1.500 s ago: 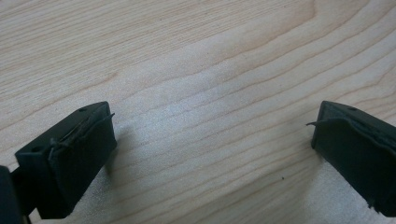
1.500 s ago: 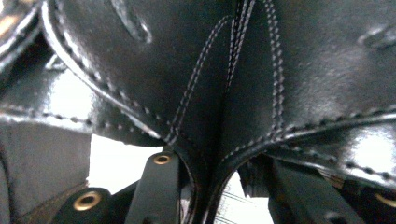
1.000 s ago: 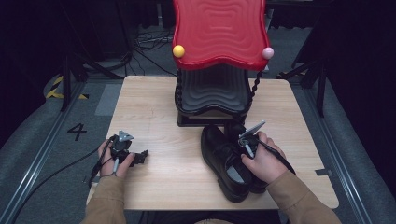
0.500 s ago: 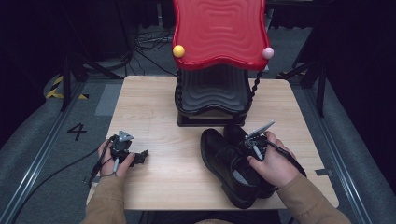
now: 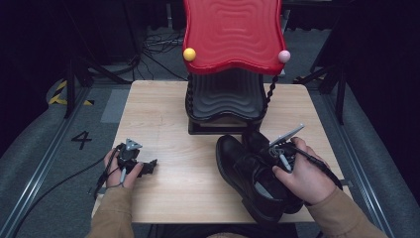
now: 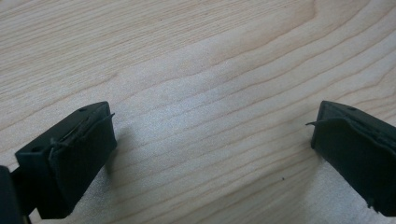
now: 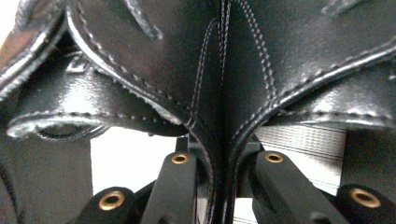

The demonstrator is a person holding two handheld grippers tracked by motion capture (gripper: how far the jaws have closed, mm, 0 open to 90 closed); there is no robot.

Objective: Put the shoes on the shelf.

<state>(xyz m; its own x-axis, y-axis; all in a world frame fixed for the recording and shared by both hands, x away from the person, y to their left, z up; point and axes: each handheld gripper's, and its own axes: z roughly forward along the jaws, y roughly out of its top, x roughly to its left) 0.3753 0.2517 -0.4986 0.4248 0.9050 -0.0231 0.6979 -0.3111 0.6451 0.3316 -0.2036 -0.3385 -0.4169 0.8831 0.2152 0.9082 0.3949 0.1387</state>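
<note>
Table [image 5: 163,114] left half bare | right hand-held gripper [image 5: 277,154] clamps shoe [image 5: 247,173] near edge

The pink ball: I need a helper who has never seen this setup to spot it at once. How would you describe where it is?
Start at the big red wavy board standing at the far edge of the wooden table. A small ball sits at each of its lower corners. The pink ball is on the right corner, above the black shoes; the left one is yellow.

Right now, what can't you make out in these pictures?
- Right gripper, high view: its jaws are hidden by the hand and shoes.
- Shoe, right gripper view: too close, cut off by every edge.
- Rack, high view: its lower shelves are hidden by the red top.
</note>
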